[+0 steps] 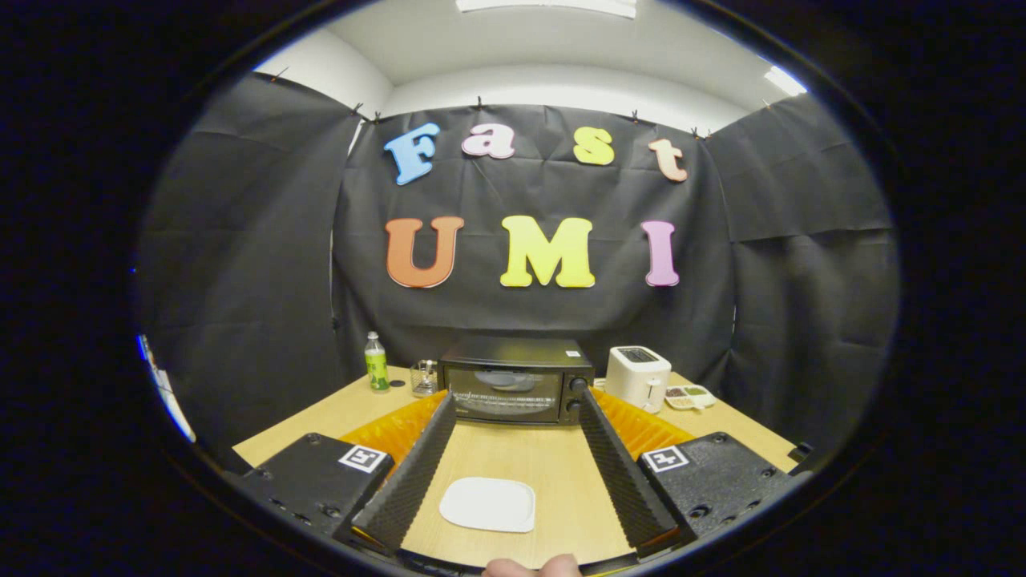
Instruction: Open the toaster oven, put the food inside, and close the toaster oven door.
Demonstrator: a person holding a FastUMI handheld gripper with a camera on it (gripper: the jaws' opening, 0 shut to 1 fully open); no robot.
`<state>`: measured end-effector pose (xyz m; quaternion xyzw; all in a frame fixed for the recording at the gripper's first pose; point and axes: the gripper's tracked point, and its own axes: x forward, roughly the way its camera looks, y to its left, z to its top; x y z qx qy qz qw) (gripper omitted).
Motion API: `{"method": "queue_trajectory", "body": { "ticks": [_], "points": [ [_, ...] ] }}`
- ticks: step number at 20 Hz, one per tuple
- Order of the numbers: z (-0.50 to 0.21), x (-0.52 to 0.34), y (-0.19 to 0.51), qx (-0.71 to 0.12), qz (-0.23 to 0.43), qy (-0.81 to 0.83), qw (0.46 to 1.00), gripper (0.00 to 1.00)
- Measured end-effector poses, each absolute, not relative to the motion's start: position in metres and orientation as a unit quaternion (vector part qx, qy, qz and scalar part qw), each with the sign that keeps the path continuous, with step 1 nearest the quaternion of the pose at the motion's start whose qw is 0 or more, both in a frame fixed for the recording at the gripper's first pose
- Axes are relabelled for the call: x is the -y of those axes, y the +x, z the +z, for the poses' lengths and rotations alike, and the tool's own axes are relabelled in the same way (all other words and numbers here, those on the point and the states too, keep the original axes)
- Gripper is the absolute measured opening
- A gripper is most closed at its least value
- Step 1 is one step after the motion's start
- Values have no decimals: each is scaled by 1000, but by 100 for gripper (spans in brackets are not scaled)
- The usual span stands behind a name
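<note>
Your fingertip (533, 566) shows at the near edge, behind a white plate (488, 504) lying flat and bare on the bench (521, 457) between the spread fingers of your claw (510, 401), which grips nothing. Beyond the fingertips stands the toaster oven (515, 380), door shut, with something pale dimly visible behind its glass. Left of it: a green bottle (376, 363) and a clear container (424, 378). Right: a white toaster (637, 377) and a divided dish (689, 396) holding assorted food.

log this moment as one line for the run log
tool: open, holding nothing | toaster oven: door closed, beyond fingers | white plate: on table, between fingers, no food seen on it | stage: door not yet opened
</note>
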<state>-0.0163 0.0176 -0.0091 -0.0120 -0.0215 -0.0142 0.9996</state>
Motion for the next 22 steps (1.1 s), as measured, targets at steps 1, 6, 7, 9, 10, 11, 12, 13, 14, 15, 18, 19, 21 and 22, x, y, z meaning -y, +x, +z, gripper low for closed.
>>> {"method": "queue_trajectory", "body": {
  "ticks": [1,6,7,9,10,11,12,13,14,15,18,19,21,22],
  "points": [
    [-10,-15,-19,21,-16,-12,1000,100],
    [-12,-9,-24,23,-22,-4,999,100],
    [-11,-8,-24,21,-22,0,1000,100],
    [-13,-8,-25,20,-22,6,1000,100],
    [-11,-3,-24,22,-30,-1,999,100],
    [-10,-1,-24,22,-33,-2,999,100],
    [-12,-6,-24,20,-29,3,999,100],
    [-12,-11,-24,18,-23,7,1000,100],
    [-12,-11,-24,19,-22,6,1000,100],
    [-10,-10,-24,22,-26,-2,999,100],
    [-11,-16,-25,23,-21,-3,1000,100],
    [-12,-16,-24,20,-20,-1,1000,100],
    [-13,-12,-23,19,-21,1,1000,100],
    [-15,-14,-22,16,-19,1,1000,100]
  ]
}}
